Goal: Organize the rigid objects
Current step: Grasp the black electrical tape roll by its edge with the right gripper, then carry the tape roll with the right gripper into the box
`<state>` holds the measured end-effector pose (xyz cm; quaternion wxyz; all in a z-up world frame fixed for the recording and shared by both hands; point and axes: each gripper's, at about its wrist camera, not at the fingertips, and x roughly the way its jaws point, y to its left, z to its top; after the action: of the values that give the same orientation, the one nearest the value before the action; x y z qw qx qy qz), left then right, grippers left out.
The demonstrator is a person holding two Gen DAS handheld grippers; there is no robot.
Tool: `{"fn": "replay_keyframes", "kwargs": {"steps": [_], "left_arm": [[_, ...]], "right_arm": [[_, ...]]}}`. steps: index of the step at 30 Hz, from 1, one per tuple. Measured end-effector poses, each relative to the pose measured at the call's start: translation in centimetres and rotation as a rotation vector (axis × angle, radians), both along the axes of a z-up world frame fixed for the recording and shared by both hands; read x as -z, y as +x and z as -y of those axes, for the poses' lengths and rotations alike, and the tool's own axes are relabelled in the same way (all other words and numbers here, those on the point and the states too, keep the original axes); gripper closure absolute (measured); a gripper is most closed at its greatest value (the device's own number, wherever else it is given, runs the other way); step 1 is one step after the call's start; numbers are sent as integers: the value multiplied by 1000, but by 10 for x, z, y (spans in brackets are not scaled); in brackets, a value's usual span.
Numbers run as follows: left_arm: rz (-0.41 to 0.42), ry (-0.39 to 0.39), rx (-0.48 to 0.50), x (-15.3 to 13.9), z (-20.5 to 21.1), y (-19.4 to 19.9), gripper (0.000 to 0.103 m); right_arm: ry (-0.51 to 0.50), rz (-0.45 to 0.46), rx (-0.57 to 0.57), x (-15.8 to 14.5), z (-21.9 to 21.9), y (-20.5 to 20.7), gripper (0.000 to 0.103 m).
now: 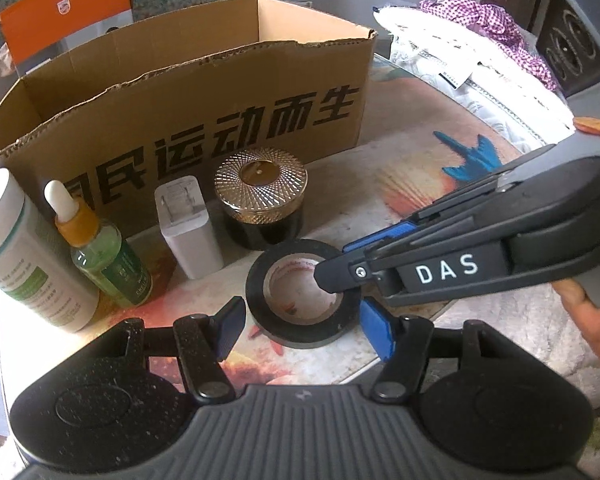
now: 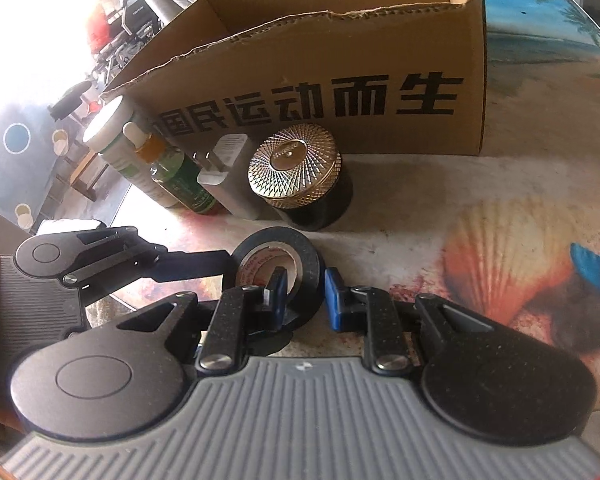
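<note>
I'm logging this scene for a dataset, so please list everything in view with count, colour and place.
cardboard box: one, brown with black print, open top, back of the table
tape roll: one, black, front centre, lying flat
jar: one, black with gold lid, before the box
charger: one, white, upright, left of the jar
dropper bottle: one, green with orange collar, left of the charger
white bottle: one, white with green label, far left
table: one, seashell print
orange carton: one, behind the box
cloth pile: white and purple, back right
left tongs: open, either side of the tape roll
right tongs: shut on the roll's wall, one finger inside its core
hand: one, holding the right tongs
</note>
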<state>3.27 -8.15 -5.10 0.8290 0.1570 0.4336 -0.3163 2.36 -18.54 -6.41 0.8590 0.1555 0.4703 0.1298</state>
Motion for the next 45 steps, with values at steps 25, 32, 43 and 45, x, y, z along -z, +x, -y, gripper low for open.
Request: {"fn": "replay_keyframes", "kwargs": {"steps": [25,32,43,45], "left_arm": [[24,20,1,7,13,5,36],[55,1,-7,-7,10,-2,36],[342,-40,-35,-111,3,-2,35],[372,-38,-54,-129,3,14,35]], "right_arm": [[-22,25,5,-2,-2,-2,84],[-32,50,6,-10,-3,-7,84],[-109,307,-37,-113,-9,-23,84],[-130,366,-68,-139,-9,-12,84]]}}
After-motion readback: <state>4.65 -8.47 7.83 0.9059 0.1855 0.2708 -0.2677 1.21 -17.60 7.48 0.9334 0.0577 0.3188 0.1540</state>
